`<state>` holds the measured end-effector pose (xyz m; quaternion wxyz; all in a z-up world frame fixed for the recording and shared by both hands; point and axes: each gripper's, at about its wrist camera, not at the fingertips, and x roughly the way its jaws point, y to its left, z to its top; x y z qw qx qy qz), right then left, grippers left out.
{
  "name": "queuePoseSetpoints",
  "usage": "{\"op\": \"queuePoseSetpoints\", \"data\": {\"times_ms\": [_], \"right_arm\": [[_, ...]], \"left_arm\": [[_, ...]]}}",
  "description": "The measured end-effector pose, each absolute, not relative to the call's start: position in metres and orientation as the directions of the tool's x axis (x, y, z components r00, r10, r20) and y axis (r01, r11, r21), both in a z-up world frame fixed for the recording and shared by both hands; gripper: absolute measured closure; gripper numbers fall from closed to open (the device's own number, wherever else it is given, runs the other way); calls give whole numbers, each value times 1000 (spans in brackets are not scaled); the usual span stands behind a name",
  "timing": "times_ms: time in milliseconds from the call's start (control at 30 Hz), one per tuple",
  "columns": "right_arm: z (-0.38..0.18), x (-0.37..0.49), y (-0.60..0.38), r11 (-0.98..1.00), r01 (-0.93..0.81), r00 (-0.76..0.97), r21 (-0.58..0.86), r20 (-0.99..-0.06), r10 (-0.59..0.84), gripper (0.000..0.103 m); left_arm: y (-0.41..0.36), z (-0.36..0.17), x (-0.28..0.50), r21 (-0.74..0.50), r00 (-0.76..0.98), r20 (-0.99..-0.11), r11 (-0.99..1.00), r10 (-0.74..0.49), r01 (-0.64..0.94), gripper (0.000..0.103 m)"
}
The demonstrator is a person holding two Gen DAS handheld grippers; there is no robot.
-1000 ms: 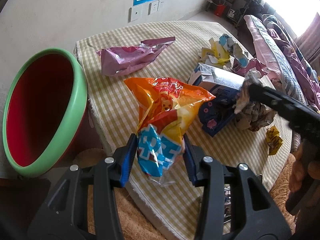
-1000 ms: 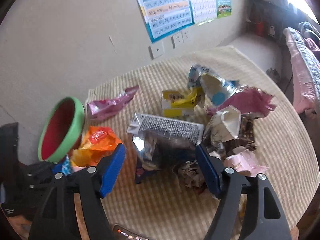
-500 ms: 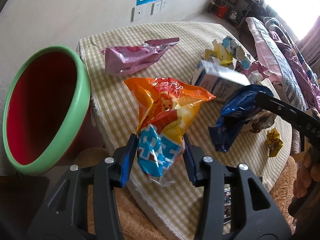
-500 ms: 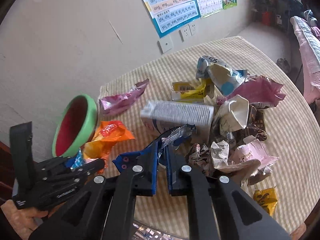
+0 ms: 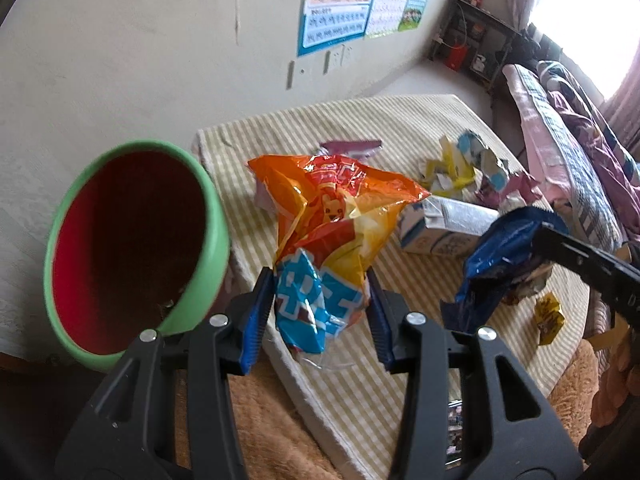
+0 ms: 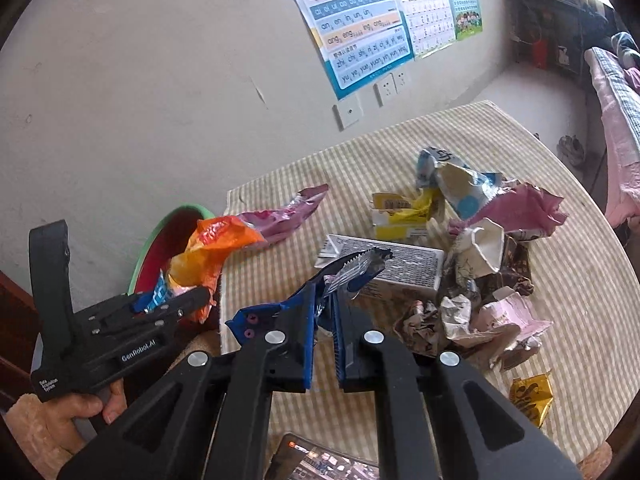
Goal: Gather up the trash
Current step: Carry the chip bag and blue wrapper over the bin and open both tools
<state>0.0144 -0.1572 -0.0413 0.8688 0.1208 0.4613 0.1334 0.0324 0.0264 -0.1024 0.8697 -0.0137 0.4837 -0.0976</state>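
Note:
My left gripper (image 5: 320,304) is shut on an orange and blue snack bag (image 5: 332,224), held up beside the green-rimmed red bin (image 5: 132,240) at the table's left end. From the right wrist view the same orange bag (image 6: 208,252) hangs in front of the bin (image 6: 176,240). My right gripper (image 6: 325,324) is shut on a dark blue foil wrapper (image 6: 352,270), lifted off the table; the left wrist view shows this wrapper (image 5: 504,256) dangling at right. More trash stays on the striped tablecloth (image 6: 360,160): a milk carton (image 6: 400,268), a pink bag (image 6: 280,216), crumpled papers (image 6: 480,312).
A yellow box (image 6: 400,216), a blue and white wrapper (image 6: 460,184), a pink wrapper (image 6: 524,208) and a small gold wrapper (image 6: 532,396) lie on the table. A phone (image 6: 320,460) rests at the near edge. A wall with posters (image 6: 360,20) is behind; a bed (image 5: 580,152) stands right.
My right gripper closed on the dark blue wrapper and lifted it off the table. Both grippers rose, and the left one carried the orange bag closer to the bin.

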Motion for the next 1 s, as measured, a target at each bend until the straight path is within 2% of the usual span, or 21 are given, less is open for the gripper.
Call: {"op": "queuePoseSetpoints", "data": {"times_ms": [300,700,933,1000], "right_arm": [[-35,31,-119,919,-200,521,339,-758,393,93],[-26,77,-11,880,-407,506,246,-741,441,93],[-34,96,43,857,-468,478,217,-754,451,92],[-36,97,53,849,-478,461,226,-758,461,85]], "left_arm": [[66,-95,37,-91,557,-823,994,-113,66,60],[162,-112,37,-79,533,-846,983,21,-164,60],[186,-115,34,-74,529,-847,975,50,-212,60],[191,-117,33,-76,527,-848,972,55,-223,60]]}}
